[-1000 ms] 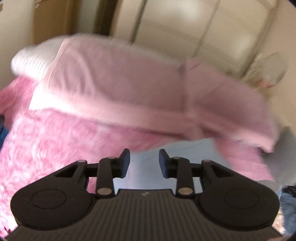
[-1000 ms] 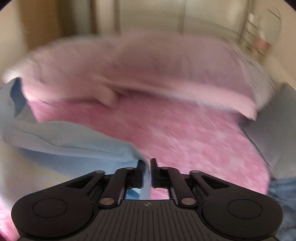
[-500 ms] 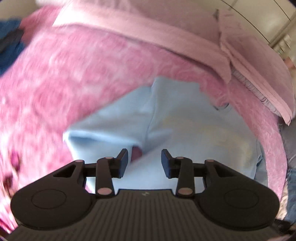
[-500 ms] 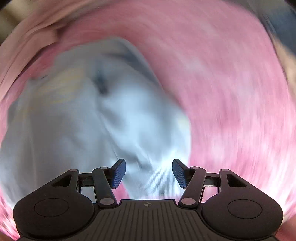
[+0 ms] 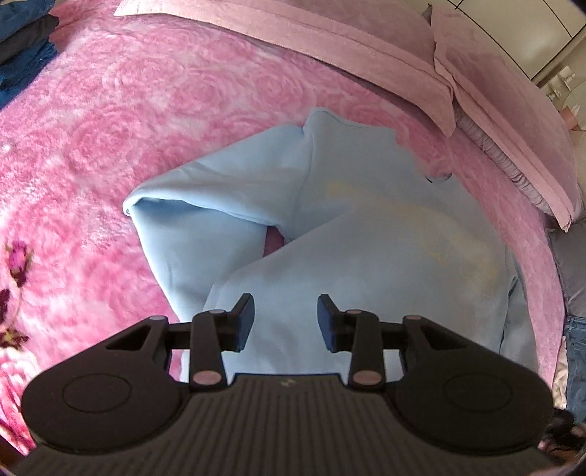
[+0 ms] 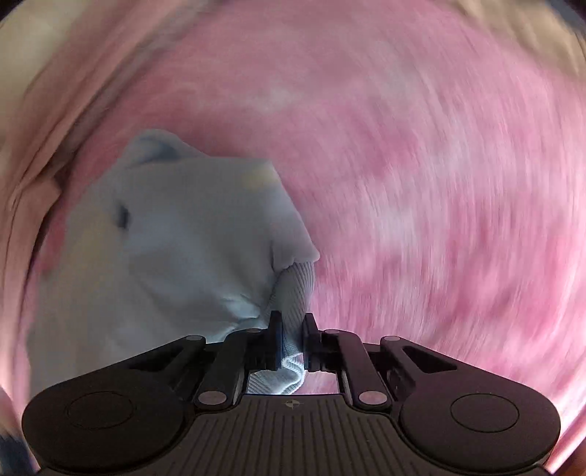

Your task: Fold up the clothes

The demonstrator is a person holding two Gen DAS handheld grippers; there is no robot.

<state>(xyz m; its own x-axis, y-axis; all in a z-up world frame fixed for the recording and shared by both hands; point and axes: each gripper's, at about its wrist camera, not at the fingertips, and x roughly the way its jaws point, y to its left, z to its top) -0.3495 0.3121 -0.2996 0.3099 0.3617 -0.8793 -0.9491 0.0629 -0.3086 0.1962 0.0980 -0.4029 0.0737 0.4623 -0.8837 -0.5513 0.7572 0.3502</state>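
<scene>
A light blue sweatshirt point(image 5: 366, 227) with a faint yellow print lies spread on the pink bedspread point(image 5: 128, 121), one sleeve point(image 5: 205, 197) folded back at the left. My left gripper point(image 5: 285, 318) hovers open above its lower part, nothing between the fingers. In the blurred right wrist view the same sweatshirt point(image 6: 175, 256) hangs bunched at the left, and my right gripper point(image 6: 293, 329) is shut on its ribbed cuff point(image 6: 295, 293).
Pale pink pillows point(image 5: 366, 40) line the far side of the bed. Dark blue clothes point(image 5: 22, 47) lie at the top left, and grey and denim garments point(image 5: 575, 329) at the right edge. A cupboard point(image 5: 542, 33) stands behind.
My right gripper, open half a second ago, has shut on the ribbed cuff. The left view has steadied over the sweatshirt, its gripper still open.
</scene>
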